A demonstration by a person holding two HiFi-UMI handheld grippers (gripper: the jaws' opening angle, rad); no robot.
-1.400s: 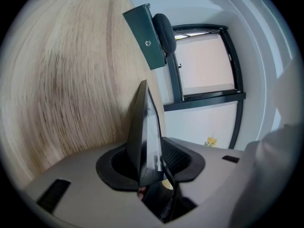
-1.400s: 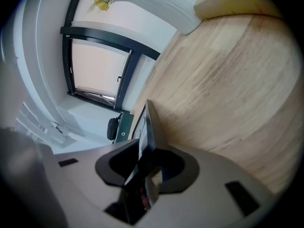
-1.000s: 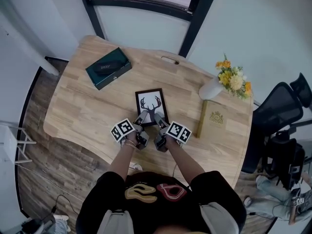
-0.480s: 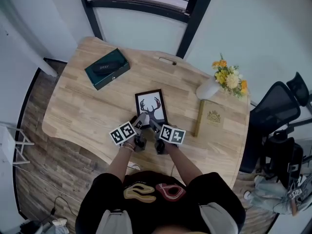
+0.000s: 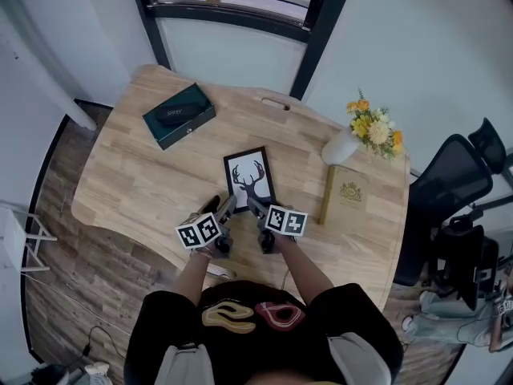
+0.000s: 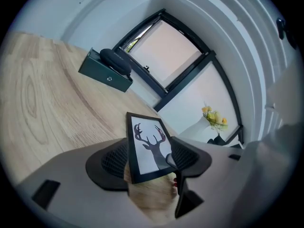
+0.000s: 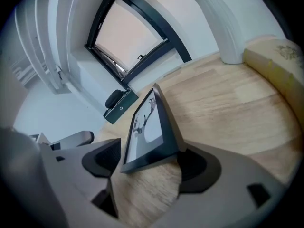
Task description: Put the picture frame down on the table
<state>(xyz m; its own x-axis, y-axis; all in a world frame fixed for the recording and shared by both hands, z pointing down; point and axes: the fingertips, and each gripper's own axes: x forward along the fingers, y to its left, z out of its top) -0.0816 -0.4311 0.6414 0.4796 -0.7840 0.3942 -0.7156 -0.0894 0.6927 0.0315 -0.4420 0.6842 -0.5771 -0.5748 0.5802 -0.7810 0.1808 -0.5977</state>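
Observation:
The black picture frame (image 5: 250,179) with a deer print rests on the wooden table (image 5: 144,183), its near edge towards me. My left gripper (image 5: 218,208) is open just off the frame's near left corner. In the left gripper view the frame (image 6: 147,146) shows between the wide jaws of the left gripper (image 6: 152,158) without touching either pad. My right gripper (image 5: 255,205) is at the near edge. In the right gripper view the frame (image 7: 145,127) looks tilted, its lower edge between the spread jaws of the right gripper (image 7: 149,163). The right pad is close to its side and the left pad stands apart.
A dark green box (image 5: 179,115) lies at the table's far left. A white vase of flowers (image 5: 353,139) and a cream book (image 5: 346,195) sit at the right. An office chair (image 5: 457,191) stands beyond the table's right end.
My left gripper has drawn back and to the left, off the frame's near edge. The right gripper stays at that edge. The frame has hardly moved.

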